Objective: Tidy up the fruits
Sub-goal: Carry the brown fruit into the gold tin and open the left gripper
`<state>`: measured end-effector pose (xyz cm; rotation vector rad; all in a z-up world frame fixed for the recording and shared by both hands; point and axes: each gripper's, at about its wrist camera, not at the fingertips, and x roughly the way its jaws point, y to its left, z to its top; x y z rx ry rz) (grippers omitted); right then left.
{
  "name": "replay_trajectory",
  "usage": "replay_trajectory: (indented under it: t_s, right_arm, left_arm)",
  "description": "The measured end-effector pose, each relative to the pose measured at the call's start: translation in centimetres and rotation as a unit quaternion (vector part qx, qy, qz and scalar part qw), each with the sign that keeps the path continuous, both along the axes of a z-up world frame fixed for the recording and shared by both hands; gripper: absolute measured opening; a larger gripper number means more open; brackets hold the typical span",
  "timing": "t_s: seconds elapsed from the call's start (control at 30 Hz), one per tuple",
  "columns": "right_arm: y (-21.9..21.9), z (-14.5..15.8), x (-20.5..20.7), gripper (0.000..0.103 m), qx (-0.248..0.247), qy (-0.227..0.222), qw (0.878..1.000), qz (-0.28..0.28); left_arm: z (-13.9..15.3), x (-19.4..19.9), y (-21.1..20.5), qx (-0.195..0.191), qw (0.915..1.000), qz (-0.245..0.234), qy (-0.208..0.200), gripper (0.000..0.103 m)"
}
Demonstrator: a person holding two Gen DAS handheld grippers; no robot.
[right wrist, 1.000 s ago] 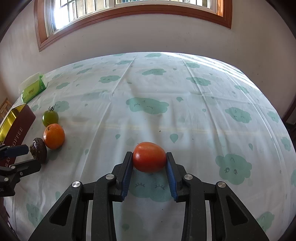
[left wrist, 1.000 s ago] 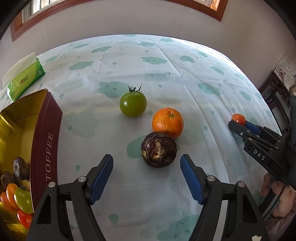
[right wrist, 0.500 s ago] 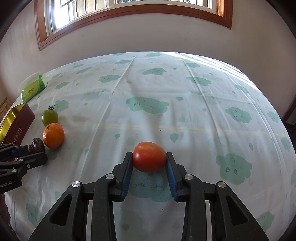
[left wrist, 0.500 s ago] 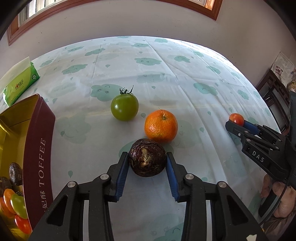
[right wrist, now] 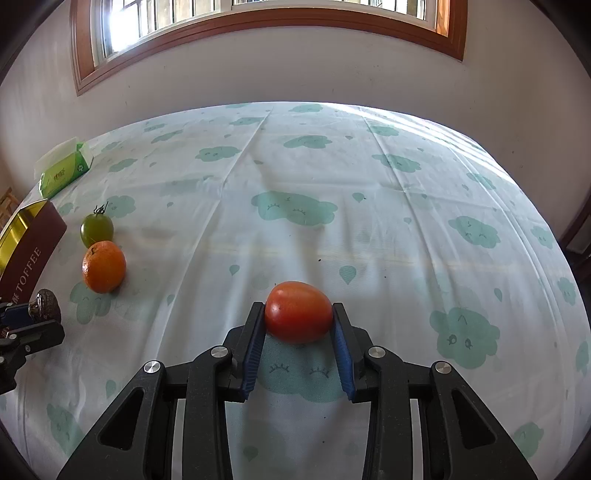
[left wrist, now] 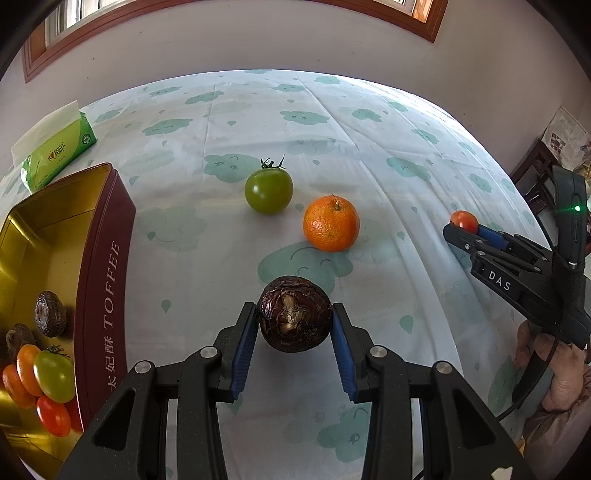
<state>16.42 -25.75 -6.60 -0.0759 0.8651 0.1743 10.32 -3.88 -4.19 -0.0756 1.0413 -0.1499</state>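
Beneath a wood-framed window, a cloud-print cloth covers the desk. The left gripper has its blue fingers closed on a dark, wrinkled passion fruit, held just beside an open toffee tin that holds small tomatoes and other fruit. The right gripper clamps a red tomato between its fingers. On the cloth lie a green tomato and, near it, an orange. A green tissue pack sits behind the tin.
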Motion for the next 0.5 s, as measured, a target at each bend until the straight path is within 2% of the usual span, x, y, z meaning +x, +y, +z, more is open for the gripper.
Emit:
replay_trajectory:
  t_s: [0.33, 0.5]
  right_arm:
    - [-0.1, 0.0, 0.0, 0.036, 0.0, 0.0, 1.0, 0.0]
    - [-0.1, 0.0, 0.0, 0.036, 0.0, 0.0, 1.0, 0.0]
  left_arm:
    - [2.7, -1.5, 0.4, -0.003, 0.9996, -0.007, -0.026, 0.036]
    - [4.8, -2.2, 2.3, -0.009, 0.9988, 0.01, -0.047, 0.036]
